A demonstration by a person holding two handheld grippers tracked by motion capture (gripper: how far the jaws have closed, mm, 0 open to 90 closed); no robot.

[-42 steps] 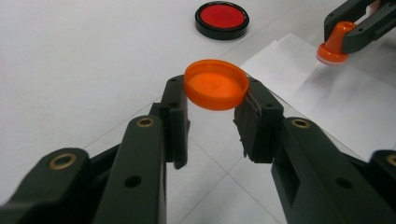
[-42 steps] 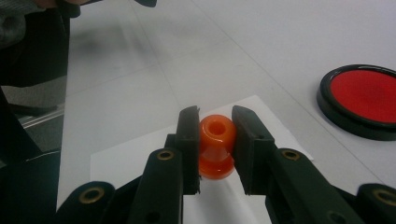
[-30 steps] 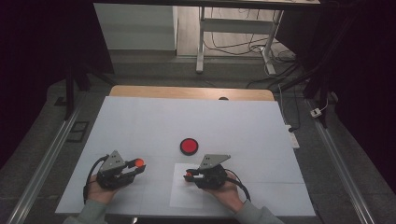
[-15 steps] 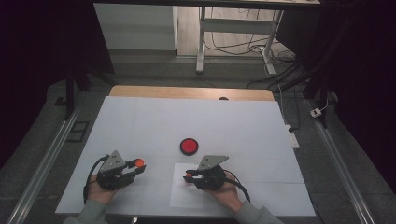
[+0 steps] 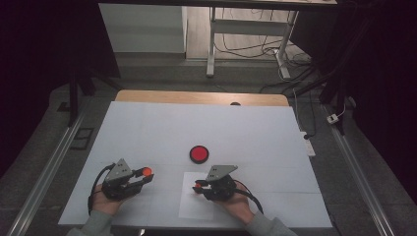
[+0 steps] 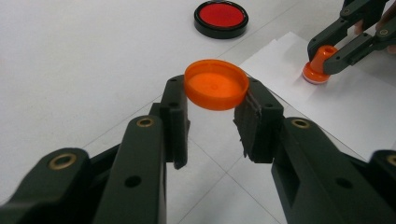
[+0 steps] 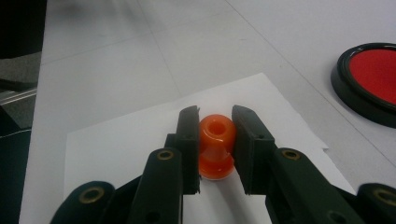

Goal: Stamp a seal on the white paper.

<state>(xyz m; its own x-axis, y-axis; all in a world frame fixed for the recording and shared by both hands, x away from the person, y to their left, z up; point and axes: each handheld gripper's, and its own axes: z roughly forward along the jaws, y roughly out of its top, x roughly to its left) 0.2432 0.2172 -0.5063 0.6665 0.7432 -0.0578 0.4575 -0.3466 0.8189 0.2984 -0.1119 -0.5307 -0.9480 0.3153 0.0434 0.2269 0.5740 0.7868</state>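
On one white table (image 5: pixel 147 132), left gripper (image 6: pixel 212 112) jaws clamping one orange cap (image 6: pixel 216 85), right gripper (image 7: pixel 215 135) jaws clamping one orange stamp (image 7: pixel 216 145).

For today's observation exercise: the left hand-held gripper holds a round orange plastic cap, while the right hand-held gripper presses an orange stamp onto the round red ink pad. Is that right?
Not quite. The right gripper view shows the right hand-held gripper holding the orange plastic stamp on the white sheet of paper, not on the round red ink pad, which lies apart. The left hand-held gripper does hold the round orange plastic cap.

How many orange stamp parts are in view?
2: the orange cap clamped in the left gripper, and the orange stamp held upright on the paper by the right gripper.
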